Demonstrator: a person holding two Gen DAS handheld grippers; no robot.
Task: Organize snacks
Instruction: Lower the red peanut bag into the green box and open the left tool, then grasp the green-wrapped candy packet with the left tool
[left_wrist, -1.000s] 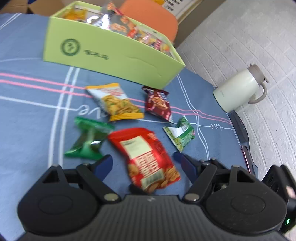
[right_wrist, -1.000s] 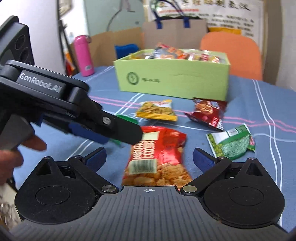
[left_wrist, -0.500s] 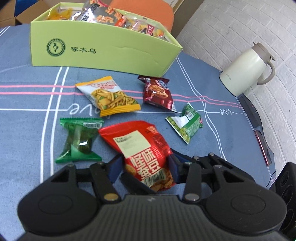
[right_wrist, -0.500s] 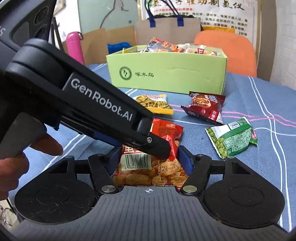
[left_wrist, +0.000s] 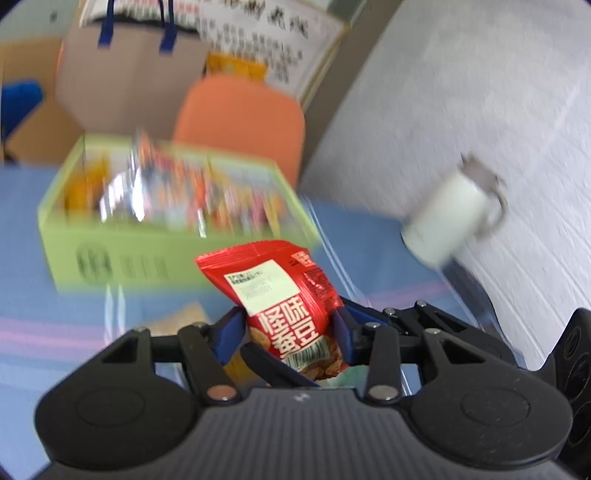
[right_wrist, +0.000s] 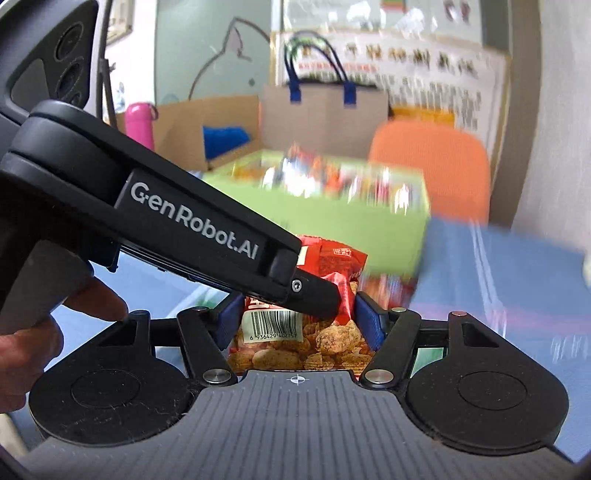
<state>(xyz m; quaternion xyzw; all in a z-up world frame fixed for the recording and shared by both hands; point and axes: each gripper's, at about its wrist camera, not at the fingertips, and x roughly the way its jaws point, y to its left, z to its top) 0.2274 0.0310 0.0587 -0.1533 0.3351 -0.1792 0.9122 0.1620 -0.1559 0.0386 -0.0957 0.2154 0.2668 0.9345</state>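
While pinched between the blue pads of the left gripper (left_wrist: 290, 334), whose jaws are closing a last touch, red foil snack bag with white label (left_wrist: 280, 295) held clear of the blue striped worktop (left_wrist: 369, 236), long axis running up and away from the camera. Straight ahead and beyond the bag's top edge: open light-green cardboard box of mixed snack packets (left_wrist: 122, 258), blurred. Off to the right, cream jug with handle (left_wrist: 450, 218) against the white wall; orange chair back (left_wrist: 240, 122) behind the box.

From the right wrist camera: right gripper (right_wrist: 297, 321) clamped on the same bag's lower end, barcode and printed nuts showing between its pads. Left gripper's black arm slanting in from the left across the bag, a person's fingers (right_wrist: 96, 302) under it. Green box dead ahead, near, just past the bag; likely a short forward carry by both grippers together.
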